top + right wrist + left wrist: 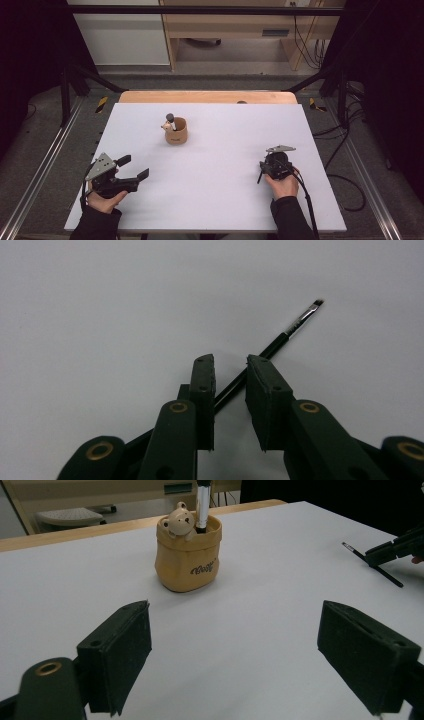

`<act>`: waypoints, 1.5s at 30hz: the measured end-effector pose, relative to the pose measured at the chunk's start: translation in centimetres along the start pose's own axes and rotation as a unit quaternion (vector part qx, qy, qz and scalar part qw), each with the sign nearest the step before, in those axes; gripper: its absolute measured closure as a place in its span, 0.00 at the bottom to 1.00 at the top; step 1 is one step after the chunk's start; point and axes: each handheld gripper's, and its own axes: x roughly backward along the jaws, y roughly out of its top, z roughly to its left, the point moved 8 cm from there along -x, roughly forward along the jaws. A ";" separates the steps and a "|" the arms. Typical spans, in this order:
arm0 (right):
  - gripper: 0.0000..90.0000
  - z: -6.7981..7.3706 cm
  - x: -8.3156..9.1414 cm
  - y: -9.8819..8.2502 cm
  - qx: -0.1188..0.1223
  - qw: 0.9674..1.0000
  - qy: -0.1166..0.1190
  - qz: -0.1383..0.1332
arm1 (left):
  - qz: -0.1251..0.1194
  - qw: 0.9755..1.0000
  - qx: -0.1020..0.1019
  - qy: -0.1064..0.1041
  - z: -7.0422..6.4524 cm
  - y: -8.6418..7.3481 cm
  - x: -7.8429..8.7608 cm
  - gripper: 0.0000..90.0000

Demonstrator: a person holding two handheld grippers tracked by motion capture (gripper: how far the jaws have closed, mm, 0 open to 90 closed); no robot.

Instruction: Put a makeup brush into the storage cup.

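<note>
A thin black brush [280, 342] with a silver ferrule lies flat on the white table [225, 200] at the right. My right gripper [230, 370] points down over it. Its jaws stand narrowly apart with the handle running slantwise between them, and a gap still shows beside the handle. A tan pot [176, 134] with a small bear figure [177, 525] on its rim stands at the middle back, and a silver-handled brush [202, 505] is upright in it. My left gripper [235, 645] rests wide open at the front left, aimed at the pot, with nothing between its pads.
The right gripper [395, 547] and the black brush [385, 572] show at the far right of the left gripper view. A wooden strip [207, 96] borders the table's far edge. Black frame bars [80, 75] and floor cables [345, 145] flank the table.
</note>
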 end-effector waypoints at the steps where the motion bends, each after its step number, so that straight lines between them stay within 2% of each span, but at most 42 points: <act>1: 0.83 0.0 0.0 0.0 -0.001 1.000 0.001 0.001 | 0.000 1.000 0.000 0.000 0.0 0.0 0.0 0.15; 17: 0.87 -0.4 0.4 -0.3 -0.008 1.000 -0.001 0.018 | 0.003 1.000 -0.006 -0.001 0.0 -0.1 -0.1 0.14; 31: 0.92 -1.1 0.9 -0.5 0.002 1.000 -0.002 0.026 | 0.003 1.000 -0.008 0.000 0.0 -0.1 0.0 0.14; 32: 0.93 -1.1 0.9 -0.4 0.001 1.000 -0.002 0.025 | 0.003 1.000 -0.008 0.000 0.0 -0.1 0.0 0.14; 33: 1.00 -1.1 1.1 -0.3 -0.001 1.000 0.000 0.020 | 0.003 1.000 -0.008 0.000 0.0 -0.1 0.0 0.14; 37: 1.00 -1.3 1.3 -0.4 0.007 1.000 -0.001 0.024 | 0.003 1.000 -0.009 -0.001 -0.1 -0.1 -0.1 0.14; 40: 0.95 -1.3 1.3 -0.4 0.007 1.000 -0.001 0.021 | 0.002 1.000 -0.008 -0.002 -0.1 -0.1 0.0 0.14; 42: 0.87 -1.4 1.2 -0.3 0.006 1.000 -0.010 0.018 | 0.001 1.000 -0.009 -0.002 0.0 0.0 0.0 0.14; 45: 0.79 -1.6 1.0 0.1 0.006 1.000 -0.017 0.001 | 0.001 1.000 -0.007 -0.002 0.0 0.0 0.0 0.14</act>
